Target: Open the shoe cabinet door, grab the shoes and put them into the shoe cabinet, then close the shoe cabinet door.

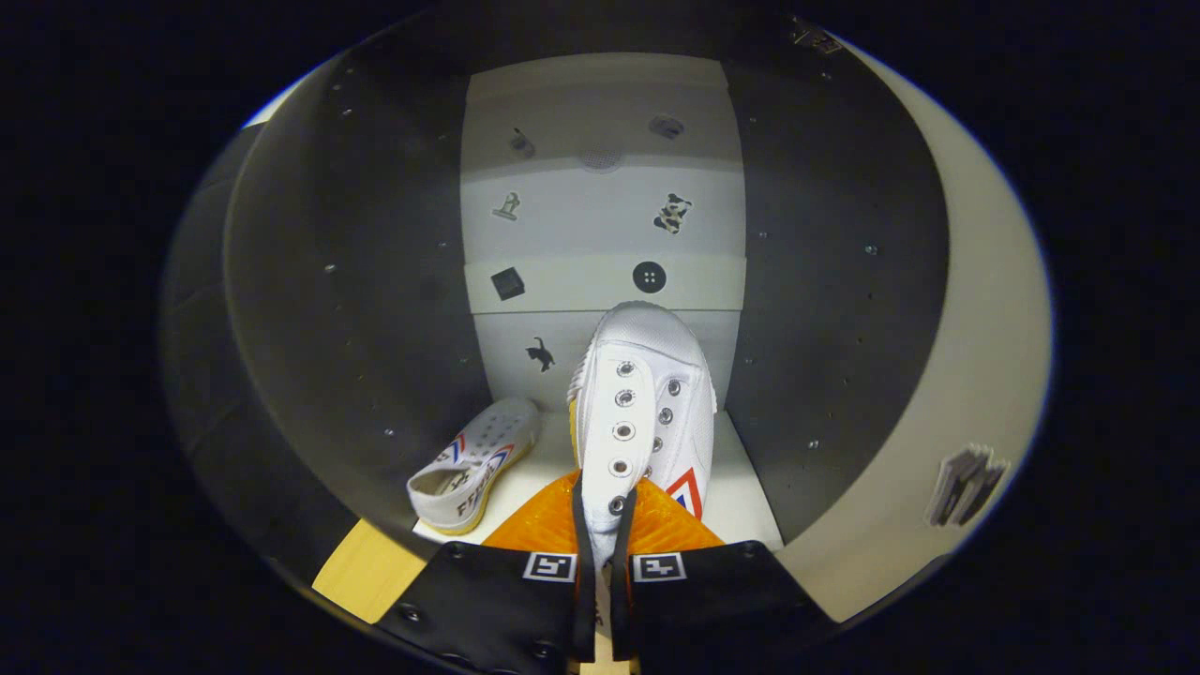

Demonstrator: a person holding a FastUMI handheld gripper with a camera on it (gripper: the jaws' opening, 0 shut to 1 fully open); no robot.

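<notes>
My gripper (pixel 605 525) is shut on a white canvas shoe (pixel 642 394), both fingers pinching its tongue near the lace eyelets. The shoe points away from me, toe toward the cabinet's back wall, and hangs inside the open shoe cabinet (pixel 844 309) above the white bottom shelf (pixel 741 497). A second white shoe (pixel 478 464) with red and blue stripes lies on that shelf to the left of the fingers, tilted against the dark left wall, opening toward me.
Dark side walls (pixel 366 309) of the cabinet close in on both sides. The white back panel (pixel 600 216) carries small stickers and a round black button. A pale door edge (pixel 975 375) stands at the right. Light wood (pixel 370 572) shows below the left.
</notes>
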